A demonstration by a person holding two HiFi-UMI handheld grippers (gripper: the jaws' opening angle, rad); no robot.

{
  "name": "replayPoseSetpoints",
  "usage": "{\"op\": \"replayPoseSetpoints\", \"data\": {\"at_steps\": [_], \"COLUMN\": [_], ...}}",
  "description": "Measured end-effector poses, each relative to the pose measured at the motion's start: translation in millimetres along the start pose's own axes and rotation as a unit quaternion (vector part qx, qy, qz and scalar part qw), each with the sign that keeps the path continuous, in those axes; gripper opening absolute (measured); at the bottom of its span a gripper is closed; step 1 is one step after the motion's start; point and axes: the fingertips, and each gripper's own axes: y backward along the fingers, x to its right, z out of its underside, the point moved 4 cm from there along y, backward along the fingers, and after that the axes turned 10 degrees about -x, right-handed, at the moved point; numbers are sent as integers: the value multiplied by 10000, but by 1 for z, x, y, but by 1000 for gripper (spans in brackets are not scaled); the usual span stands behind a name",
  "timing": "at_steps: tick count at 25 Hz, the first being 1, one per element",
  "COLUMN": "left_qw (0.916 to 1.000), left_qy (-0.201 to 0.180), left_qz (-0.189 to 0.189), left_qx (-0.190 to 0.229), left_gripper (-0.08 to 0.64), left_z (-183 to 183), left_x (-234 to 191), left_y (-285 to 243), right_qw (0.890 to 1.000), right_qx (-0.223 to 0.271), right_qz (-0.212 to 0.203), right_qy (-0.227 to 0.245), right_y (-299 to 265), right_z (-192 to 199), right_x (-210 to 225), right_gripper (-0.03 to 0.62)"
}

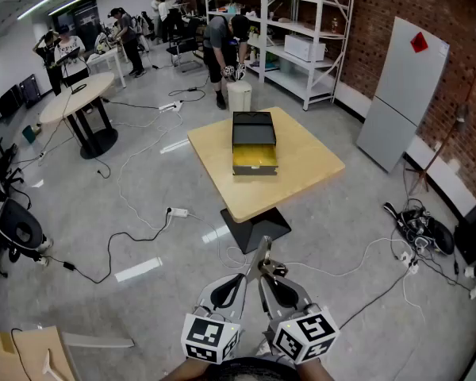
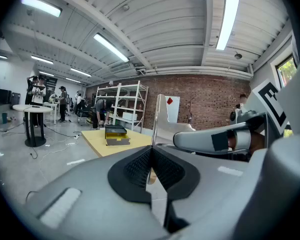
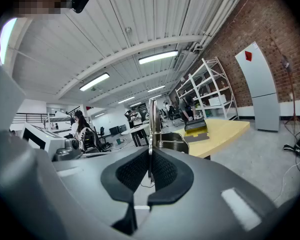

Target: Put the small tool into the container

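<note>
on my left, the left gripper point(image 2: 151, 148) has its jaws drawn together on the thin edge of the small silver metal tool point(image 1: 263, 254). the tool stands upright between my two grippers, low in the head view and well short of the table. straight ahead, the black-and-yellow box container point(image 1: 254, 143) sits on the square pale wooden table point(image 1: 305, 165), well apart from the tool. on my right, the right gripper point(image 3: 151, 151) is clamped tight on the same tool's flat blade.
</note>
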Motion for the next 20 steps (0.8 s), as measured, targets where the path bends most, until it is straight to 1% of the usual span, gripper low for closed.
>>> {"op": "replayPoseSetpoints", "data": {"at_steps": [3,5,10,15,18,20], "left_qw": [10000,9999,9998,9994,9991,9990], "left_qy": [-55,-60,-68,-102,-49,-25], "left_qz": [10,-31,-129,-219,-275,-298], "left_qx": [-40,-85,-160,-251,-305,-323], "left_gripper": [15,15,12,11,12,11], "left_z": [35,40,35,18,16,14], "left_x": [12,32,91,112,151,178], "left_y": [21,23,-3,-29,-50,-72], "right_qw": [10000,10000,9999,9998,9998,9997], "right_qx": [60,40,-44,-92,-134,-176], "right_qz": [16,16,11,-5,-32,-46], "right_qy": [60,80,128,149,155,140], "right_y": [13,31,75,87,117,134], "right_z": [39,47,49,33,33,34], "right_x": [-19,-15,27,57,91,121], "right_gripper": [6,6,6,8,8,8]}}
